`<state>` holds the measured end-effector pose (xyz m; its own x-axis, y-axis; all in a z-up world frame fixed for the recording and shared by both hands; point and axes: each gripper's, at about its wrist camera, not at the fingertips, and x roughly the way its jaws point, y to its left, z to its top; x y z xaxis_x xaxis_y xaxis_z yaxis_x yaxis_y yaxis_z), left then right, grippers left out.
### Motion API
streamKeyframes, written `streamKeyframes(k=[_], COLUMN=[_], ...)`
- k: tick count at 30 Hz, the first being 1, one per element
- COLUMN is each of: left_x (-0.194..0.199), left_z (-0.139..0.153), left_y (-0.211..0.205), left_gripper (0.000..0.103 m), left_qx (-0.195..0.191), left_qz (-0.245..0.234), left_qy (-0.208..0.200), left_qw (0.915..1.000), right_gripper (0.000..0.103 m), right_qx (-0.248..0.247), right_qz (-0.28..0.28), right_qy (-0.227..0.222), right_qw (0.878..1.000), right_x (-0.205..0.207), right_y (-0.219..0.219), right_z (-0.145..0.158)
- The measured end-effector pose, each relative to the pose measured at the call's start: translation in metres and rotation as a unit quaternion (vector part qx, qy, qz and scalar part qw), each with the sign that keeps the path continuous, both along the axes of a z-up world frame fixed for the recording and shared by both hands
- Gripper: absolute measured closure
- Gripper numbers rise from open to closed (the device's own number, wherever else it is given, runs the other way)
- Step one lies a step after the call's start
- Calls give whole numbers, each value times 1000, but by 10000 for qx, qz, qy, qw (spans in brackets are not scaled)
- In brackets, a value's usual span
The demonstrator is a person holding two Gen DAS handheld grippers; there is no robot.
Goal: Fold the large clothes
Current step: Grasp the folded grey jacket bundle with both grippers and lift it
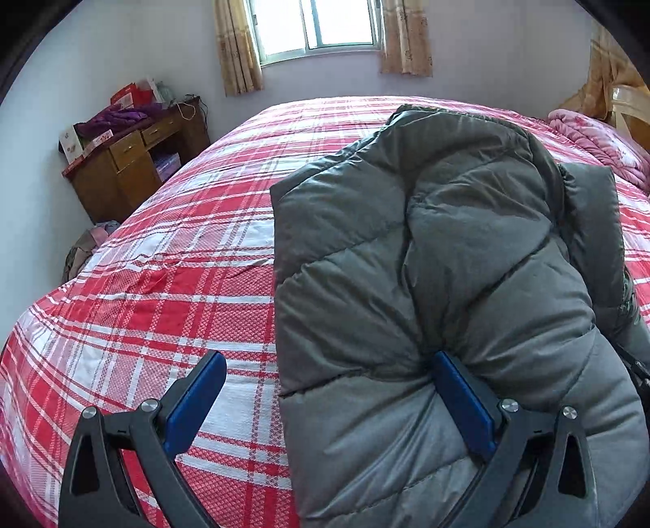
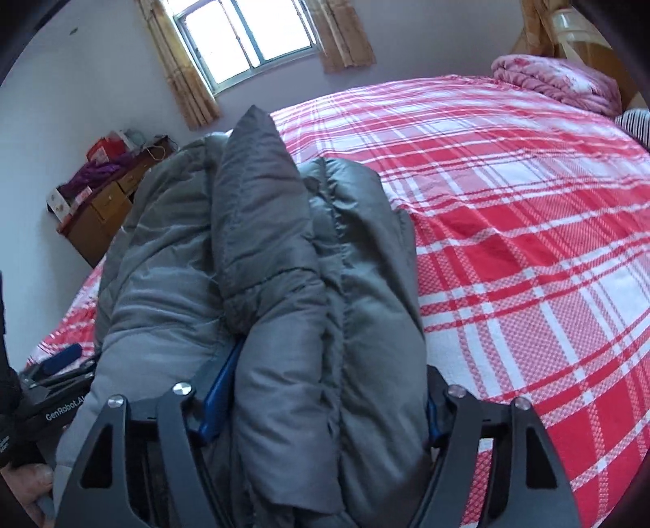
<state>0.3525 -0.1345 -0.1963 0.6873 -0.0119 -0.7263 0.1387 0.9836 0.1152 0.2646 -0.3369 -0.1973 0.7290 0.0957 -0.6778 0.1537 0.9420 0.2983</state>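
Red plaid covers the bed under a curtained window. Your grey coat lies bunched on it. Your left gripper stands spread, one finger dug into a fold. Your right gripper straddles the coat's bulk; I cannot tell whether it grips.

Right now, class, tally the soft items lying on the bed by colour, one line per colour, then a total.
Grey: 1, the puffer jacket
Pink: 1, the folded quilt
Striped black and white: 1, a cloth at the bed's edge, mostly cut off
Total: 3
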Motion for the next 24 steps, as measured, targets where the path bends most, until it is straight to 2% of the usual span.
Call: streamKeyframes(k=[1,2,3,5,8,12,14,15,17,19,20,22,24], left_x=[0,2,3,6,10,8,7,6,2,-4,-7,-17,-25], left_z=[-1,-2,-3,-5,-7,-7,-6,-5,-3,0,3,10,20], left_y=[1,1,3,6,8,1,-1,-4,-11,-20,-23,-28,-28], left_gripper=[2,2,2,2,2,5,14,24,34,51,56,79,84], left_qx=[-48,-86,-168,-308,-571,-654,-696,-745,-701,-576,-481,-220,-172], left_qz=[-32,-45,-54,-83,-136,-322,-475,-600,-755,-943,-1009,-1078,-1062], left_qy=[24,42,90,197,334,340,332,336,287,199,128,-8,-130], left_qw=[10000,9999,9998,9993,9977,9968,9959,9949,9943,9937,9937,9939,9941], right_gripper=[37,48,49,46,36,34,39,40,49,55,59,67,73], right_qx=[-60,-103,-90,-103,296,514,569,626,706,768,829,932,937], right_qz=[11,74,214,276,238,407,469,504,532,586,610,664,729], right_qy=[-22,-85,-159,-84,-5,25,-23,-39,-67,-123,-138,-194,-328], right_qw=[10000,9999,9996,9995,9993,9978,9973,9968,9961,9953,9946,9932,9924], right_x=[-1,-2,-3,0,6,11,11,11,11,9,9,7,2], right_y=[3,6,11,13,3,0,-2,-4,-7,-5,-6,-7,-7], right_z=[1,2,3,1,-4,-6,-6,-7,-8,-8,-9,-9,-5])
